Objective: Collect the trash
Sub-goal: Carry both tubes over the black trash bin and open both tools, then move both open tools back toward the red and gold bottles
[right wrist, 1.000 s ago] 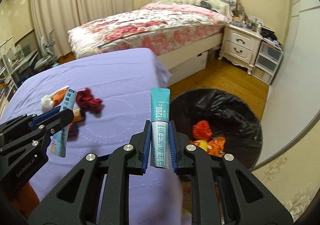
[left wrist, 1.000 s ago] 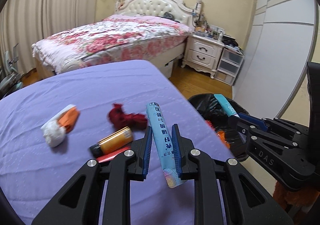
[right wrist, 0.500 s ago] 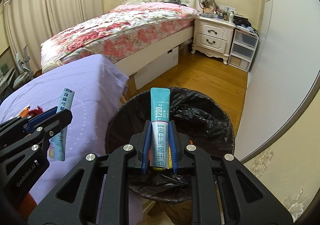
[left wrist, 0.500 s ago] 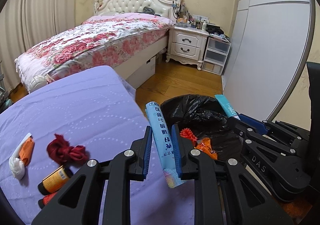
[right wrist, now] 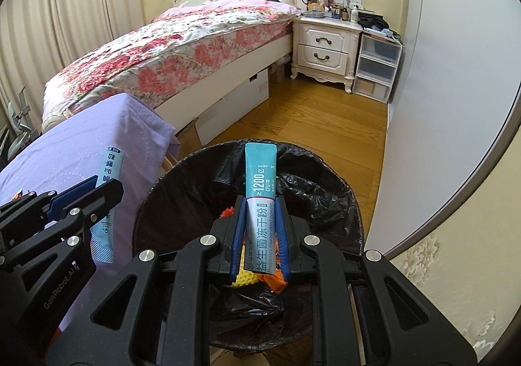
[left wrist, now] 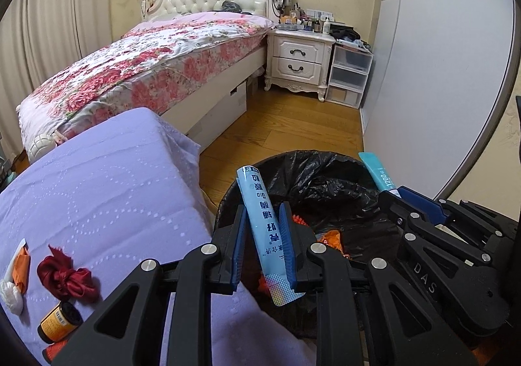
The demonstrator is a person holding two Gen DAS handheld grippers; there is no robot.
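My left gripper (left wrist: 262, 229) is shut on a light blue sachet (left wrist: 263, 222), held at the near left rim of the black-lined trash bin (left wrist: 325, 177). My right gripper (right wrist: 260, 222) is shut on a teal and white sachet (right wrist: 260, 183), held over the bin's opening (right wrist: 182, 203). Orange and yellow trash lies inside the bin. The right gripper with its teal sachet (left wrist: 379, 173) shows at the right of the left wrist view. The left gripper with its blue sachet (right wrist: 109, 190) shows at the left of the right wrist view.
A purple-covered table (left wrist: 97, 177) holds a red cloth scrap (left wrist: 66, 278), an orange bottle (left wrist: 58, 322) and an orange-white wrapper (left wrist: 18, 271). Behind are a floral bed (left wrist: 156, 63), a white nightstand (left wrist: 298, 59), plastic drawers (left wrist: 348, 76) and a grey wardrobe door (left wrist: 439, 72).
Both grippers have moved right, from above the purple table to the trash bin, each still holding its sachet. The table trash has slid to the left of the view.
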